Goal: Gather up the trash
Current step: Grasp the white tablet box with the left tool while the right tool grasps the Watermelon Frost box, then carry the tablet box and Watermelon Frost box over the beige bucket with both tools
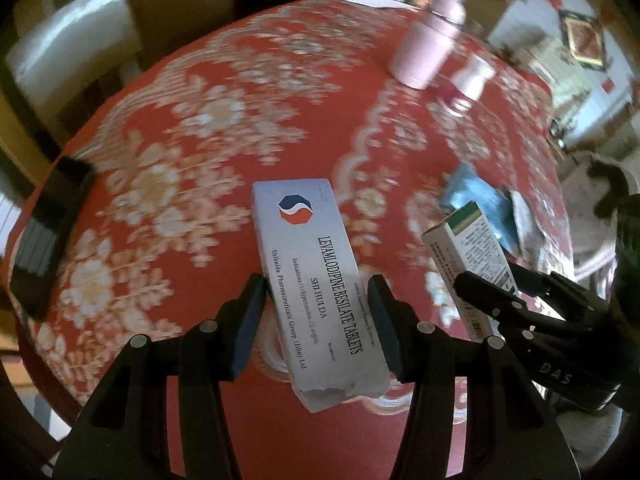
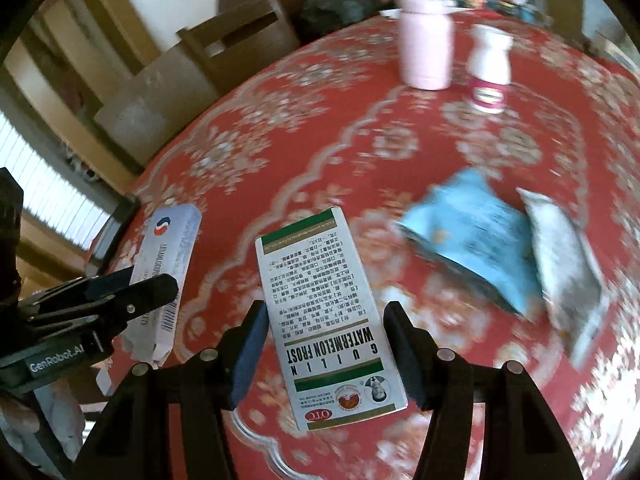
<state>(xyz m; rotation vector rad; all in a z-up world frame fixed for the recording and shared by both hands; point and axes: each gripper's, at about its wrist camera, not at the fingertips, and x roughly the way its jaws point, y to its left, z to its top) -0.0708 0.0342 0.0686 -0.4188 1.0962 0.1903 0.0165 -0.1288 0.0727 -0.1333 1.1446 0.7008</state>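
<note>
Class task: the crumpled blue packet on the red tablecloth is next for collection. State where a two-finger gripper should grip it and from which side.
Grip the blue packet across its raised, crumpled middle, coming down from above. It lies flat on the tablecloth, so its edges offer little to pinch, and a silver packet crowds its right side; the exact folds are blurred.

Cardboard, cloth and plastic on a patterned table

The two cartons, the white tablet box (image 1: 316, 280) and the green-trimmed box (image 2: 324, 316), are smooth printed card; the red floral tablecloth (image 1: 224, 128) looks woven; the pink bottle (image 2: 426, 46), at one o'clock, is matt.
</note>
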